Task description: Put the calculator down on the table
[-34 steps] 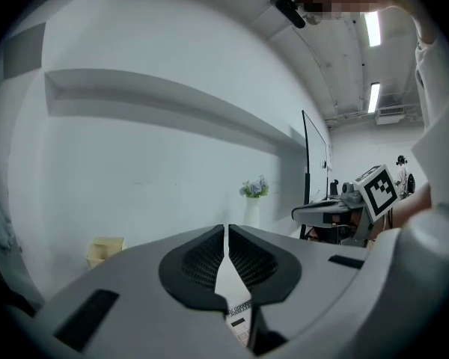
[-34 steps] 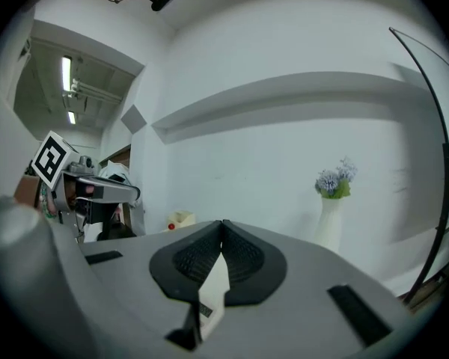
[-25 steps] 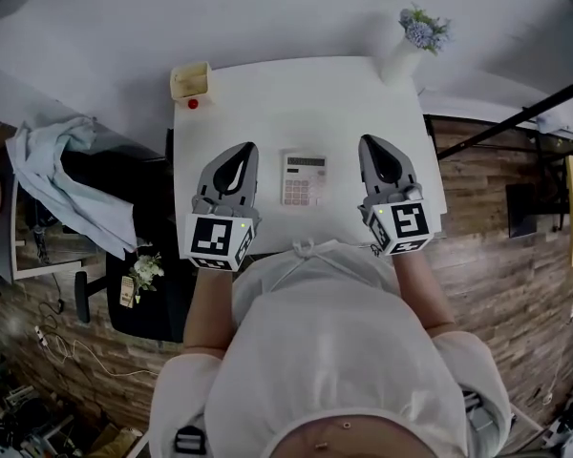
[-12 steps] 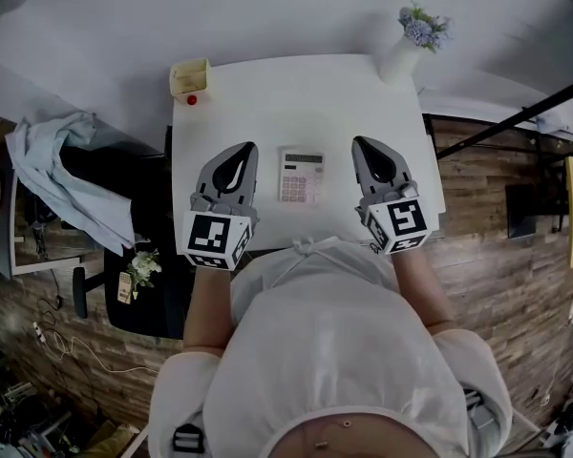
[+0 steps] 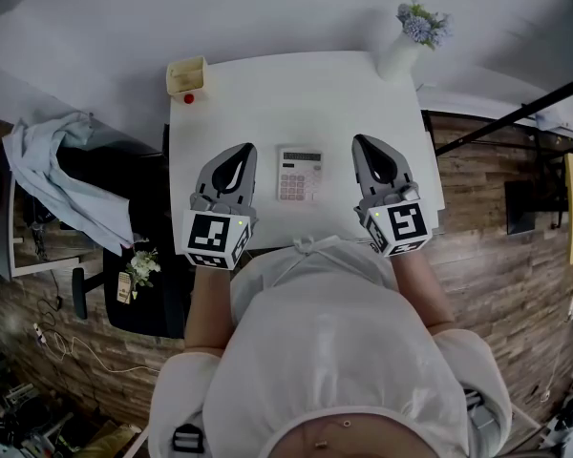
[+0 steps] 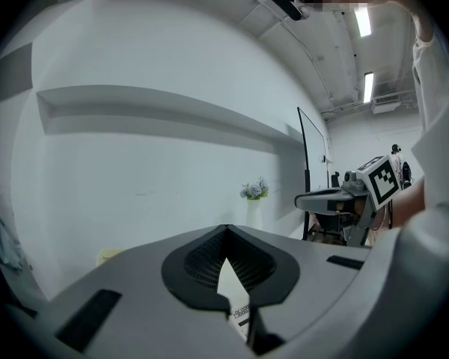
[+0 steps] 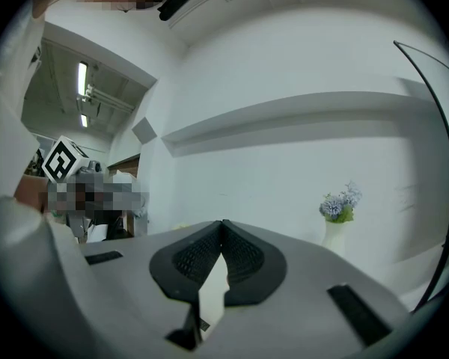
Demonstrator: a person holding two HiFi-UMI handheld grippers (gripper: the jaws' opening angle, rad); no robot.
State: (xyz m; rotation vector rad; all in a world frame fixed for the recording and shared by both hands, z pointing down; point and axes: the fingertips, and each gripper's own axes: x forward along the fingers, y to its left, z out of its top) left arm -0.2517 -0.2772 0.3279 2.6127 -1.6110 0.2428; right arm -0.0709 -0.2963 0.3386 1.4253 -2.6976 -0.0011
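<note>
A white calculator lies flat on the white table, keys up, near the front edge. My left gripper hovers just left of it and my right gripper just right of it; neither touches it. Both point away from the person over the table. In the left gripper view the jaws of the left gripper meet at the tips with nothing held. The right gripper looks the same in its own view: tips together, empty.
A white vase of bluish flowers stands at the table's far right corner. A yellow box with a small red thing beside it sits at the far left corner. A chair draped with pale cloth stands left of the table.
</note>
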